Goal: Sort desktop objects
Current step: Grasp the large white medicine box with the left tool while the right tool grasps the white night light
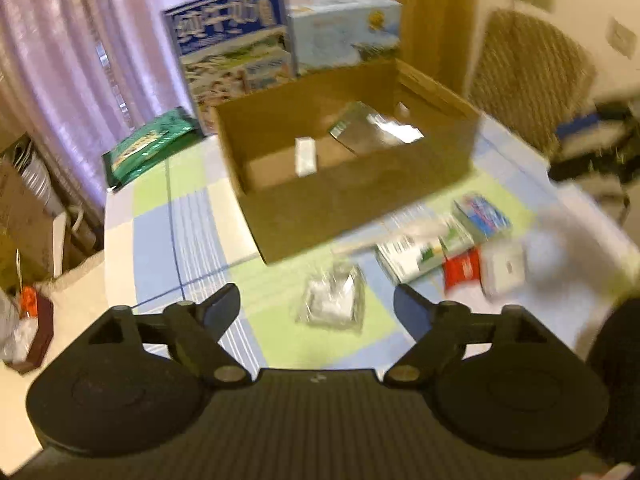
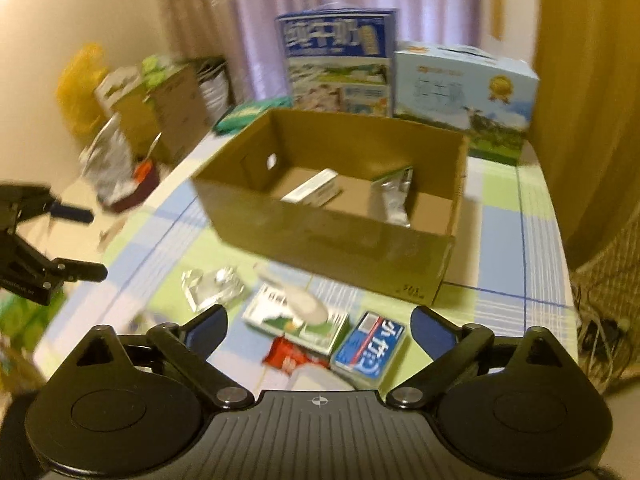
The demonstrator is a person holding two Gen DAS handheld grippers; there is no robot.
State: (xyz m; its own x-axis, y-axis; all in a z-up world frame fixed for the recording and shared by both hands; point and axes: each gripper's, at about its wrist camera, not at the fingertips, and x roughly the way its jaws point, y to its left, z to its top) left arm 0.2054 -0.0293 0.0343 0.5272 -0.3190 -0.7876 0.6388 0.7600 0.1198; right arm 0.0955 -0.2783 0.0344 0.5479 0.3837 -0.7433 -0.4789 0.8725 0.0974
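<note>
An open cardboard box [image 1: 352, 216] [image 2: 320, 236] stands mid-table and holds a small white carton [image 1: 306, 156] [image 2: 314, 190] and a silver foil pouch [image 1: 374, 130] [image 2: 394, 196]. In front of it lie a clear crinkled packet [image 1: 332, 300] [image 2: 212, 286], a green-white carton [image 1: 424, 250] [image 2: 296, 322] with a white spoon-like item [image 2: 296, 294] on it, a red sachet [image 1: 462, 268] [image 2: 286, 356] and a blue-white box [image 1: 482, 216] [image 2: 370, 350]. My left gripper [image 1: 316, 308] hangs open above the clear packet, empty. Above the cartons my right gripper [image 2: 318, 326] is open and empty.
Two tall printed cartons [image 1: 232, 48] [image 1: 344, 32] stand behind the box, and a green packet [image 1: 148, 146] lies at the table's far left. A wicker chair [image 1: 528, 80] is at the right. Bags and boxes [image 2: 132, 120] crowd the floor beyond the table's left edge.
</note>
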